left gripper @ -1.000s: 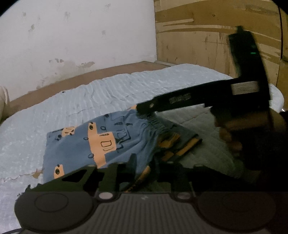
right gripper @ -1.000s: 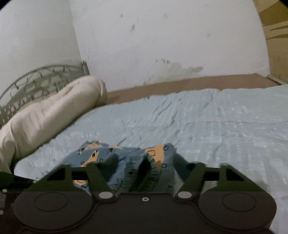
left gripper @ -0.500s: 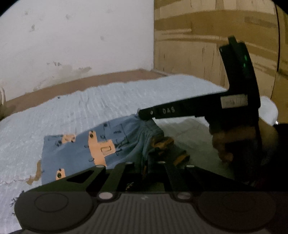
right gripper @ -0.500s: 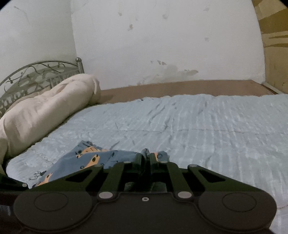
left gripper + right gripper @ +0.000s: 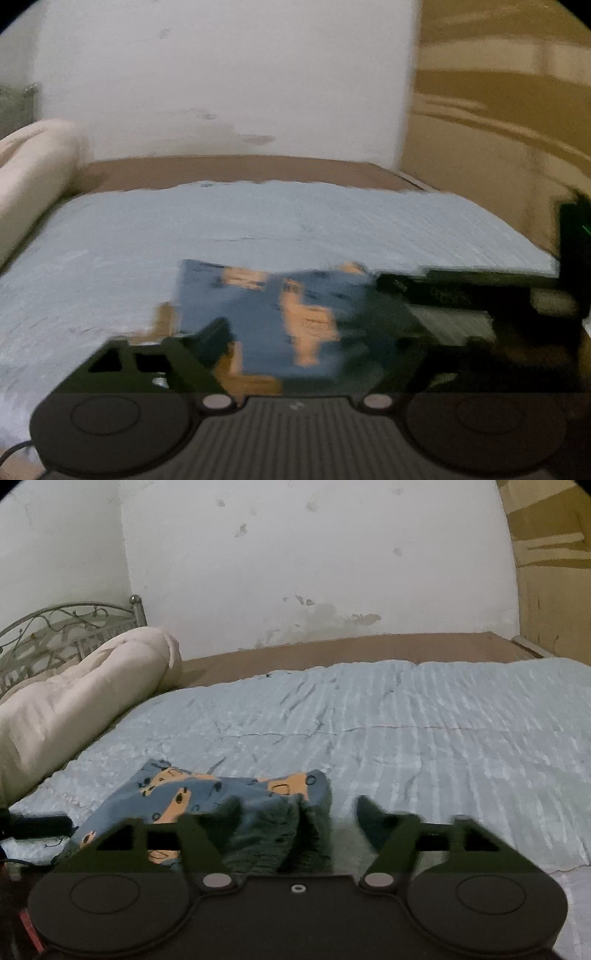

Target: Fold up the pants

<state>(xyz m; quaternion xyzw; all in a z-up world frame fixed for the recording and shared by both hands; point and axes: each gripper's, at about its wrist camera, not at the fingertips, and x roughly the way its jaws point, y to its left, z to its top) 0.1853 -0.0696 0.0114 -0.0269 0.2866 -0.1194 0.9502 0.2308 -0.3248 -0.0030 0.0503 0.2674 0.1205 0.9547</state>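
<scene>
Right wrist view: right tool (image 5: 295,808) has jaws spread wide, just been opening; the gathered waistband end of the pants (image 5: 221,797) sits between them but the pads aren't pressing, so nothing held; the left-hand finger overlaps the fabric in view, the right-hand finger is clear over the bedspread (image 5: 406,720). Left wrist view is motion-blurred: left tool (image 5: 314,332) also wide, jaws just been opening, fabric lies between the fingers but ungripped; the right tool shows as a dark bar at the pants' right edge. Pants (image 5: 273,306) lie as a blue folded packet with orange vehicle print, flat near the front edge of the bed, rolled beige duvet (image 5: 74,701) well apart at the head end. Key relation: packet is directly ahead of and below both tools; long axis runs across the left view, from right tool's waistband end toward the left; both hands look about equally near, one at each near corner; I judge this fold just released.
</scene>
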